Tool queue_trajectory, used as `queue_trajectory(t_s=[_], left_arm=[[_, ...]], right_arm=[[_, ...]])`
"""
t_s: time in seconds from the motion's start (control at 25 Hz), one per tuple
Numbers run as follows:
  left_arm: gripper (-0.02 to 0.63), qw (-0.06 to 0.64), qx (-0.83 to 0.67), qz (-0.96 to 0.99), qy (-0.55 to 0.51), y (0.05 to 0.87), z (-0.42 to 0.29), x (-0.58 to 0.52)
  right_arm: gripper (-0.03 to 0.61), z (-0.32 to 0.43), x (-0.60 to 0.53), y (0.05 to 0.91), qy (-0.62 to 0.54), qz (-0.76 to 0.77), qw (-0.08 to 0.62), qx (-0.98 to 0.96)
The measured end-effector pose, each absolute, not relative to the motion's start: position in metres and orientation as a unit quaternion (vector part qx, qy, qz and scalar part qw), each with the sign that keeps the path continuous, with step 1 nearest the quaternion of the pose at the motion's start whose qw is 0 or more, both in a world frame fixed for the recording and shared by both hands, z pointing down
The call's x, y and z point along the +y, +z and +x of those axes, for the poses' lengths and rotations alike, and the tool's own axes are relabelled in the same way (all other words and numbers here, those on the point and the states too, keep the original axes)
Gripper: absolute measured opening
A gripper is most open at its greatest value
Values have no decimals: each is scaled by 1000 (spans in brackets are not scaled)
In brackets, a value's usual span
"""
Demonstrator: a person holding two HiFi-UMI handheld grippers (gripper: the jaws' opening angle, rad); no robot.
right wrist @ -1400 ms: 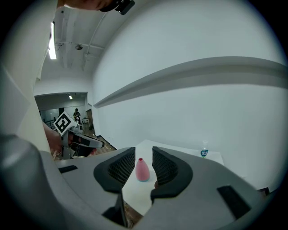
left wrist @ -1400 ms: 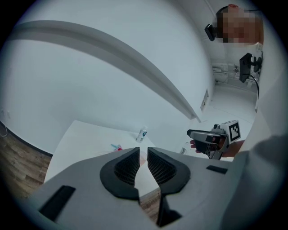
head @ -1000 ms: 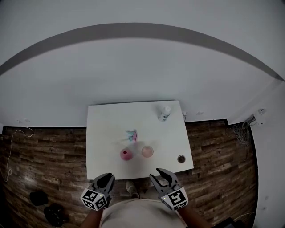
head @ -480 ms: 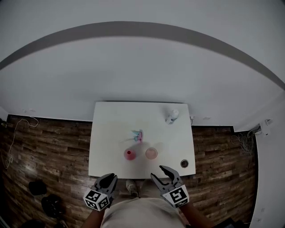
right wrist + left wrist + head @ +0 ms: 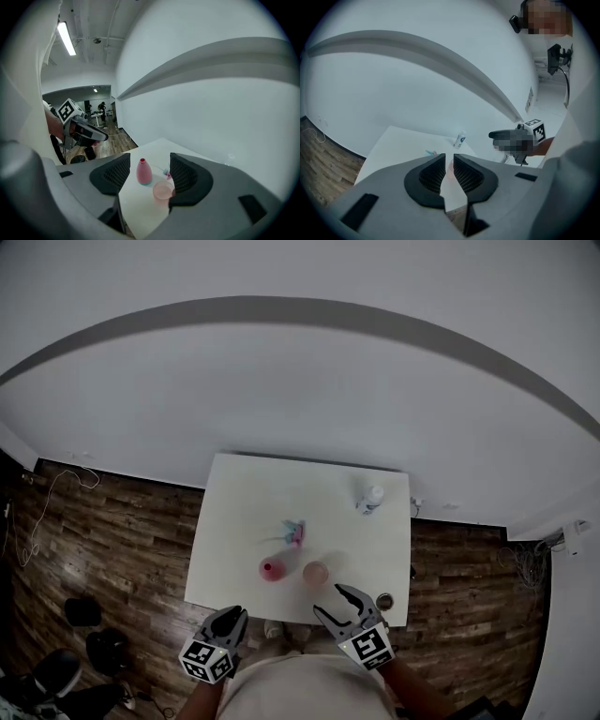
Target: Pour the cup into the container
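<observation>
A pink narrow-necked container [image 5: 269, 569] [image 5: 144, 172] stands on the white table [image 5: 244, 512] near its front edge. A translucent pink cup [image 5: 315, 572] [image 5: 163, 191] stands just to its right. My right gripper [image 5: 335, 604] [image 5: 150, 159] hovers at the table's front edge, pointing at both. It is open, its jaws have just been opening, and nothing is between them. My left gripper [image 5: 232, 617] [image 5: 447, 159] hangs in front of the table, left of the container. Its jaws stand almost together and hold nothing.
A small pink and teal object [image 5: 295, 532] [image 5: 431, 153] lies mid-table. A white bottle [image 5: 371, 499] [image 5: 461, 139] stands at the back right, and a small dark round thing [image 5: 383, 601] sits at the front right corner. Wood floor surrounds the table, with cables [image 5: 56, 493] at left.
The right gripper's jaws have spread wider and it has moved closer to the table's front edge. The left gripper has shifted a little. The head view has drifted, so the table sits further right.
</observation>
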State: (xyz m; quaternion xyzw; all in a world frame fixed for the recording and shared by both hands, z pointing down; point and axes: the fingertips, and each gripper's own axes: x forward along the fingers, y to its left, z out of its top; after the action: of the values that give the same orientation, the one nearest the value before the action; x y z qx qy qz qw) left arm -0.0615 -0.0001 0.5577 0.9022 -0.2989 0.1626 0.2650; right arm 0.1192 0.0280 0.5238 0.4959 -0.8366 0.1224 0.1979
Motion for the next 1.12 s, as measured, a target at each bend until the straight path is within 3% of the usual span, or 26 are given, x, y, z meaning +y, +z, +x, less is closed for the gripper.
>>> queue_trajectory(t_s=[1.12], left_arm=[[64,262,-397,858,194,581,-9,22]], right_arm=[[304,168,6,628,106,363,278,-883]])
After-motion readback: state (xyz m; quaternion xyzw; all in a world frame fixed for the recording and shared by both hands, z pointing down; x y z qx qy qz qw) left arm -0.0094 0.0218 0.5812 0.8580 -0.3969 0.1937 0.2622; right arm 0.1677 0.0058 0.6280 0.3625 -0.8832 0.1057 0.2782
